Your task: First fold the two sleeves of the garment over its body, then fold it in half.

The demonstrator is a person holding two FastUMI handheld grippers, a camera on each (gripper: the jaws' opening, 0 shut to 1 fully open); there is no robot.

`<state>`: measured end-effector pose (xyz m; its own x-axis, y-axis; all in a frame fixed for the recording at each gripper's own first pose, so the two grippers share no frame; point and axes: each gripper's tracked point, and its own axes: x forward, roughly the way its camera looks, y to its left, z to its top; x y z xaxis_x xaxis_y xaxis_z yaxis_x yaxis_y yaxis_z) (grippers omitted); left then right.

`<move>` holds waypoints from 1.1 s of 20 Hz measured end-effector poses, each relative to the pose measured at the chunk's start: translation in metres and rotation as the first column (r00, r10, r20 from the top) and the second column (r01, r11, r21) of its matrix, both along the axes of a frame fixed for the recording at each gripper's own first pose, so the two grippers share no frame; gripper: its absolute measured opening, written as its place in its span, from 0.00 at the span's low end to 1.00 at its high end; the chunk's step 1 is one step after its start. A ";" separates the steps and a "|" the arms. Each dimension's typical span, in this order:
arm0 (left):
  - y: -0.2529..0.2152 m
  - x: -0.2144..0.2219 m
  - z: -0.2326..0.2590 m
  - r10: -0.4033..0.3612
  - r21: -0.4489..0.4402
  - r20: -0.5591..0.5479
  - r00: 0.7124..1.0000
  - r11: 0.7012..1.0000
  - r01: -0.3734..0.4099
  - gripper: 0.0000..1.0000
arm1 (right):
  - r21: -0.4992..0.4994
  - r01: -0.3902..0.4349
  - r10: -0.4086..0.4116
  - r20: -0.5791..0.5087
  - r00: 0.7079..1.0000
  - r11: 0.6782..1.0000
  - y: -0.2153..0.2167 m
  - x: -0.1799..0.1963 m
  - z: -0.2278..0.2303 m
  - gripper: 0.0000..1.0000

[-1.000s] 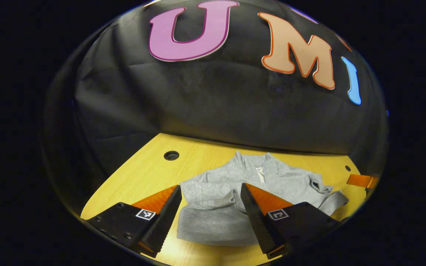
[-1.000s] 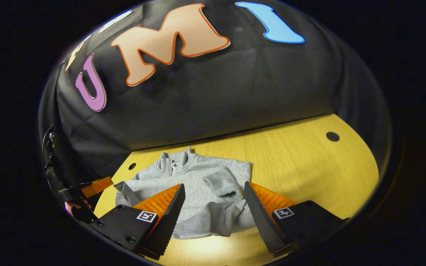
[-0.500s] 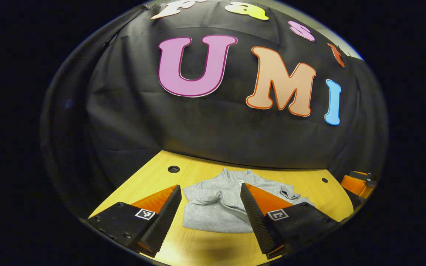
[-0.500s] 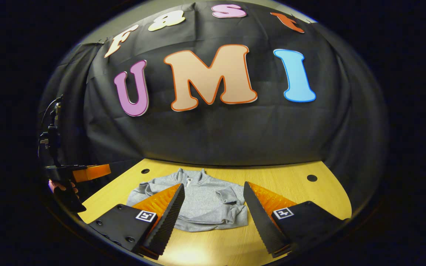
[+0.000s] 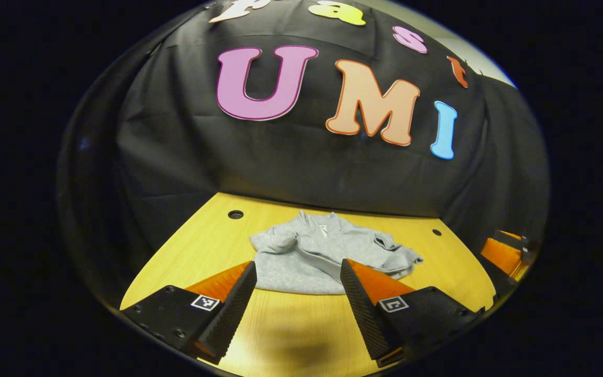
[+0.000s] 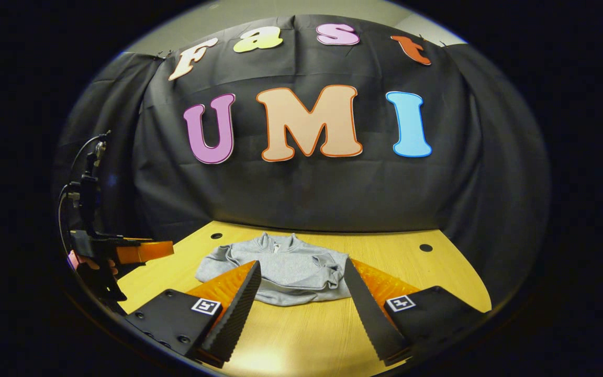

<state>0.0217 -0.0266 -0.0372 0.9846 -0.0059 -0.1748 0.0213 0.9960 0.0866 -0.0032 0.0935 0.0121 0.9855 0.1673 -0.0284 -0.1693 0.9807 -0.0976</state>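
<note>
Lying on the table (image 6: 301,335) near its far edge, the grey sweatshirt (image 6: 286,267) has both sleeves folded over its body; the half-fold looks not yet done. Both the left gripper (image 5: 296,309) and right gripper (image 6: 301,309) hover before it, fingers spread, empty.

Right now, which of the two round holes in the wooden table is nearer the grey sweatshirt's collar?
The round hole left of the grey sweatshirt, seen from the right gripper view; the other round hole lies farther right on the wooden table.

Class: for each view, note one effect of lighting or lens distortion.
Left gripper view: a soft shadow darkens the table between the open jaws. Right gripper view: a bright glare patch sits on the near table, and the fisheye lens bows its far edge.
</note>
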 end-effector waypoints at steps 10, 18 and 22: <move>-0.032 -0.009 -0.009 -0.150 0.086 -0.027 0.988 0.985 0.152 0.94 | 0.026 0.104 -0.104 -0.004 0.995 0.994 -0.017 -0.025 -0.006 0.98; -0.057 -0.015 -0.017 -0.256 0.128 -0.092 0.962 0.956 0.266 0.93 | 0.077 0.174 -0.176 0.034 0.984 0.982 -0.029 -0.051 0.006 0.99; -0.088 -0.012 -0.020 -0.363 0.150 -0.116 0.925 0.914 0.377 0.93 | 0.115 0.243 -0.252 0.073 0.965 0.963 -0.049 -0.082 0.019 0.98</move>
